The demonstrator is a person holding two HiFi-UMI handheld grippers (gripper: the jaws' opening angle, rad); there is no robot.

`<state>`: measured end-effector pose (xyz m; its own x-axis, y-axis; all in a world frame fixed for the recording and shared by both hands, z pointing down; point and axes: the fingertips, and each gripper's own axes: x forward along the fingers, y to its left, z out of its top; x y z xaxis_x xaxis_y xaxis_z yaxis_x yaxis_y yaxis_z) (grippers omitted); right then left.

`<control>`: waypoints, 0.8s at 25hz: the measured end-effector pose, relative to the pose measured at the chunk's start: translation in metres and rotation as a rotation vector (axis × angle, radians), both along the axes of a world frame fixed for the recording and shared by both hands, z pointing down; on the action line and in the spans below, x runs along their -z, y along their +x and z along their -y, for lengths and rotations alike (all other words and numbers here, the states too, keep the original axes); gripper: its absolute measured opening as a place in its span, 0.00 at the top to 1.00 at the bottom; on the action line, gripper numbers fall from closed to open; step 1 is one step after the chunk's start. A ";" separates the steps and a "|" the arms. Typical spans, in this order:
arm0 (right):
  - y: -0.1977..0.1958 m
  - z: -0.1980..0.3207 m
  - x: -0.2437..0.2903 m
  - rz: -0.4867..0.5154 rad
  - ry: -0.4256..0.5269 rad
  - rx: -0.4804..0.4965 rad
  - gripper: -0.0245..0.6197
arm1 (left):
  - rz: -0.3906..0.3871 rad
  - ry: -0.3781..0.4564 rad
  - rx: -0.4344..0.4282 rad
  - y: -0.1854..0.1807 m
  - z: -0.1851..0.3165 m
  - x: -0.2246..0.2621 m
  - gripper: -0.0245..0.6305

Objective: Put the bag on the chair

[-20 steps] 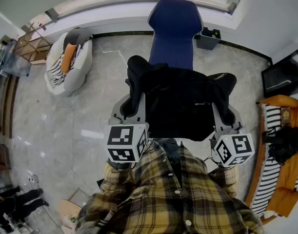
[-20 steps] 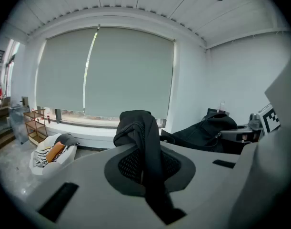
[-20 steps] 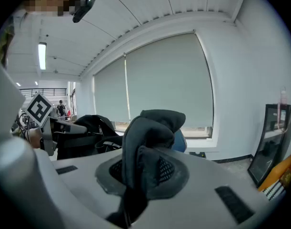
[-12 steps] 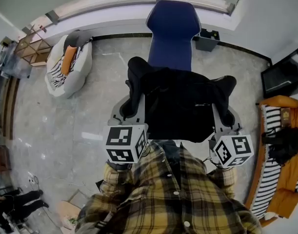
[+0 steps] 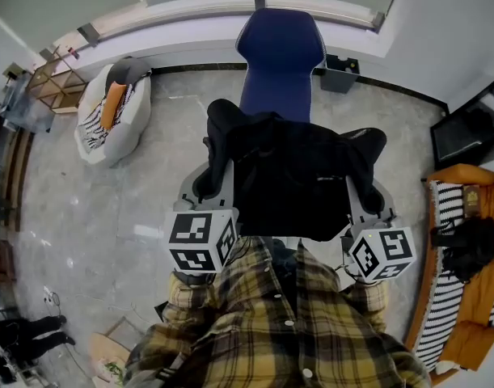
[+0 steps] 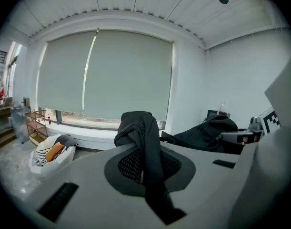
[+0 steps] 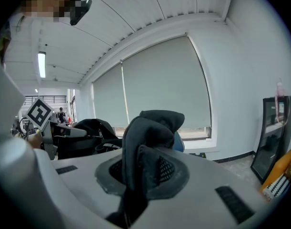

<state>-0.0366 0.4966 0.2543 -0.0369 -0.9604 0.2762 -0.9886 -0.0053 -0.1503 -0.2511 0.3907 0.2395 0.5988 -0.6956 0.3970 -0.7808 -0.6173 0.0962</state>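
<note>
A black bag [image 5: 291, 180] hangs in front of me, stretched between both grippers. My left gripper [image 5: 208, 178] is shut on the bag's left strap [image 6: 144, 147], which drapes over and down between its jaws [image 6: 147, 173]. At the bag's other side, my right gripper [image 5: 371, 191] is shut on the right strap [image 7: 145, 149], bunched between its jaws [image 7: 141, 173]. The blue chair [image 5: 279, 59] stands just beyond the bag, against the window wall, its seat facing me. The bag is held apart from the chair, short of its seat.
A white beanbag [image 5: 113, 120] with a striped cloth and orange cushion sits left of the chair, and a wooden shelf [image 5: 52, 75] is further left. A grey box [image 5: 339, 71] is right of the chair. A dark screen [image 5: 465, 136] and an orange sofa [image 5: 465, 297] line the right.
Both grippers keep the same hold on the straps. The bag, the grippers and the chair sit slightly further left in the head view than before.
</note>
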 end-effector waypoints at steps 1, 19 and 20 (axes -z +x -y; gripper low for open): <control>0.002 0.000 -0.001 0.002 -0.001 0.002 0.87 | 0.002 -0.002 0.002 0.001 -0.001 -0.001 0.90; 0.022 0.113 -0.021 -0.002 -0.057 0.004 0.87 | 0.019 -0.044 -0.004 0.025 0.116 -0.023 0.90; 0.024 0.126 -0.021 -0.003 -0.058 -0.001 0.87 | 0.020 -0.045 -0.008 0.028 0.130 -0.023 0.90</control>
